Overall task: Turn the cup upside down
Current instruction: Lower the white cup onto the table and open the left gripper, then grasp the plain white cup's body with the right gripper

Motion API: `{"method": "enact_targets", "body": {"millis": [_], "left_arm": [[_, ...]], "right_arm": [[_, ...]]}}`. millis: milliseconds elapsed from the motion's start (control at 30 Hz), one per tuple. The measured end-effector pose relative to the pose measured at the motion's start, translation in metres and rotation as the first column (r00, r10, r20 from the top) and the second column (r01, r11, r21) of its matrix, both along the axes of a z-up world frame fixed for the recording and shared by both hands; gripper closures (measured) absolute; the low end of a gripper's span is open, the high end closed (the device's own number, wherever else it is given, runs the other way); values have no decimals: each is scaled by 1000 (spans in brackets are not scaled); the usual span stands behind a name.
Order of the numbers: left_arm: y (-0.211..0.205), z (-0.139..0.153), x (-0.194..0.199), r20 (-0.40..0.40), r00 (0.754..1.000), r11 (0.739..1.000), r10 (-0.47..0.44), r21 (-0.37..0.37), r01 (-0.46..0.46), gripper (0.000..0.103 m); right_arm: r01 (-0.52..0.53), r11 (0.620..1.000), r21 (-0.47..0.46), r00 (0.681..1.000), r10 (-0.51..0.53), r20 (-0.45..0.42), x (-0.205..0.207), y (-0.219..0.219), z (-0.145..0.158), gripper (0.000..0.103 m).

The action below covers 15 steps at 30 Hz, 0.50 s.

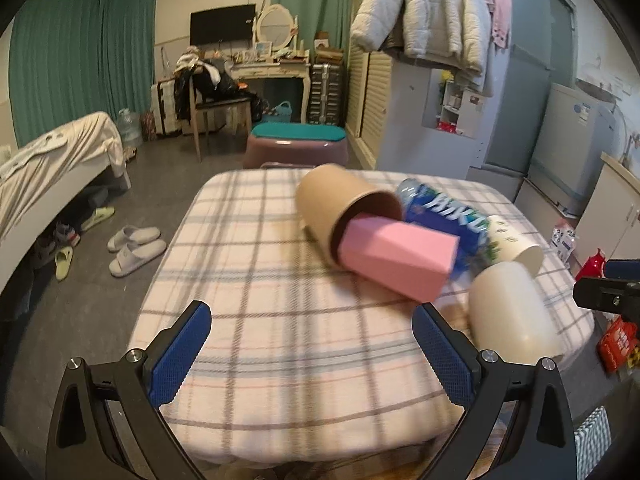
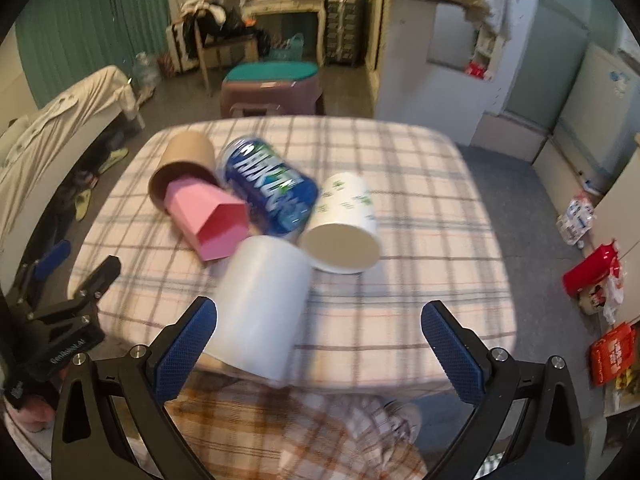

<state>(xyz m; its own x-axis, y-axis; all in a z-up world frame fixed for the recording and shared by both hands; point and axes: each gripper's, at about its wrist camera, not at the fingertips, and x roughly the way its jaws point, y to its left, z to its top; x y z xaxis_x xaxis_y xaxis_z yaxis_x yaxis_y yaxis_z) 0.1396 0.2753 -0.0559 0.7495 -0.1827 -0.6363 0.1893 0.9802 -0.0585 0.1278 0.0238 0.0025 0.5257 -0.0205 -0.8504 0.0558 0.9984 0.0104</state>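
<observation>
On the checked tablecloth (image 2: pixel 420 208) five cups lie toppled; the plain white cup (image 2: pixel 260 308) lies nearest, so I aim my wide-open, empty right gripper (image 2: pixel 320 344) there, the left gripper (image 1: pixel 312 348) equally spread, idle.

Left gripper (image 1: pixel 311 344) and right gripper (image 2: pixel 319 338) both hover with fingers spread wide.

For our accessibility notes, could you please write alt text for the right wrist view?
Five cups lie tipped over on a plaid-covered table: brown cup, pink cup, blue cup, printed white cup, plain white cup. The open right gripper hovers empty near the plain one.
</observation>
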Motion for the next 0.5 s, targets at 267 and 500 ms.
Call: {"method": "enact_targets", "body": {"millis": [267,500], "left_arm": [[26,-21,26,-46,999,999,13,-39,-15,0],[34,-38,41,-84,996,998,10,-58,-15,0]], "right_arm": [[23,997,74,988,-12,-156,52,11,-28,0],[63,992,112,968,-33,-248,81,12,-52,5]]}}
